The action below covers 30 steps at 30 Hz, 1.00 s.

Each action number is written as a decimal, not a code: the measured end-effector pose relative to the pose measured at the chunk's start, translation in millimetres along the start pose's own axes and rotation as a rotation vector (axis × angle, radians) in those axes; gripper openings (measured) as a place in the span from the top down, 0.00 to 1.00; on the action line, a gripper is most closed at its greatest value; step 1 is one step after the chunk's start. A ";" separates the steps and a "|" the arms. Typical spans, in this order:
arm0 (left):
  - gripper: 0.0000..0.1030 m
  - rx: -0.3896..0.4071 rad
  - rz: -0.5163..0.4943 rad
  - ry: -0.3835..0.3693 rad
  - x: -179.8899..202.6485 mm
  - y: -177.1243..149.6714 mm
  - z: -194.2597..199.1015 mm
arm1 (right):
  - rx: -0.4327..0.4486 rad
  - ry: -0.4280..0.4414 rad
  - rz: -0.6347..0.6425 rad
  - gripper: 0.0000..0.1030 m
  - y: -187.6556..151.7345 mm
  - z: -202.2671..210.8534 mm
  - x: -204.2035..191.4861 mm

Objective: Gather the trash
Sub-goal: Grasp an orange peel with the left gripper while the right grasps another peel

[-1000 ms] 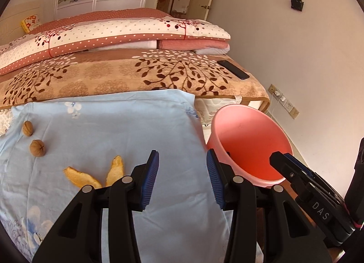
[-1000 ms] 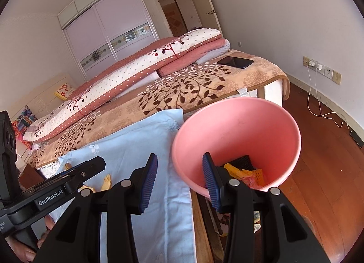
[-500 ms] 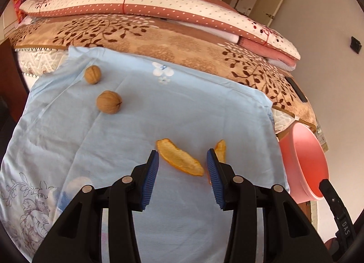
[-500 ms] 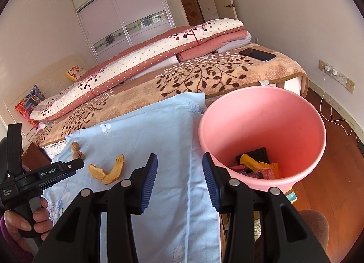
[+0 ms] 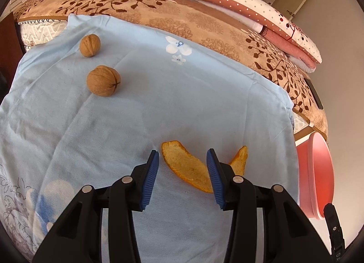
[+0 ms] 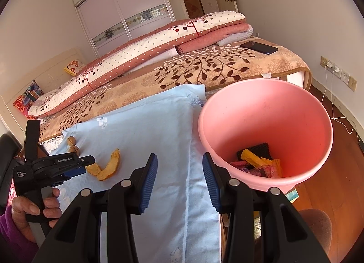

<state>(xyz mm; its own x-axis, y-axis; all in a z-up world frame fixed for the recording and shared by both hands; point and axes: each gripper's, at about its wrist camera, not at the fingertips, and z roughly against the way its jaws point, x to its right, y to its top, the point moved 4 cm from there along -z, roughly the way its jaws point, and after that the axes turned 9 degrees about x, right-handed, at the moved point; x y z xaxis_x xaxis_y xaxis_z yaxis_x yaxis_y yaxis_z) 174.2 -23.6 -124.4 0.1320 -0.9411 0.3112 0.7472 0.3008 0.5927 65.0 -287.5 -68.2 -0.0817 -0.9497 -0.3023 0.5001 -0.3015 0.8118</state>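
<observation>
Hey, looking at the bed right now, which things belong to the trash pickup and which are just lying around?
Part of the job:
- larger orange peel, lying between the open left gripper fingers
- smaller orange peel
- two walnuts, probably
- pink bin, already holding some trash

Just lying about:
- phone
- folded quilt
- light blue cloth

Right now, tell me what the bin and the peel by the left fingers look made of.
Pink bin: likely plastic; smooth, matte, seamless moulded wall. Orange peel: dried citrus rind; pitted orange skin, curled stiff edges.
</observation>
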 end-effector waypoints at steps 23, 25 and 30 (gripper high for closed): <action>0.95 0.138 -0.074 -0.074 -13.5 12.4 27.1 | -0.171 0.184 0.063 0.61 -14.3 -47.8 -76.3; 0.95 0.154 -0.071 -0.082 -17.9 14.1 32.4 | -0.198 0.203 0.069 0.61 -16.8 -56.8 -88.2; 0.95 0.166 -0.045 -0.104 -31.6 16.7 39.2 | -0.248 0.191 0.118 0.61 -25.9 -84.3 -113.8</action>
<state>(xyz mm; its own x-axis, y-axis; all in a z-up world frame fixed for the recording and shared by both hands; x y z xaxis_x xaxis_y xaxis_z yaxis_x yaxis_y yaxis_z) 157.0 17.2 -95.2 0.0265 -0.9359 0.3514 0.6324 0.2879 0.7192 134.0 -164.4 -96.9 0.1406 -0.9367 -0.3208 0.6932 -0.1382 0.7074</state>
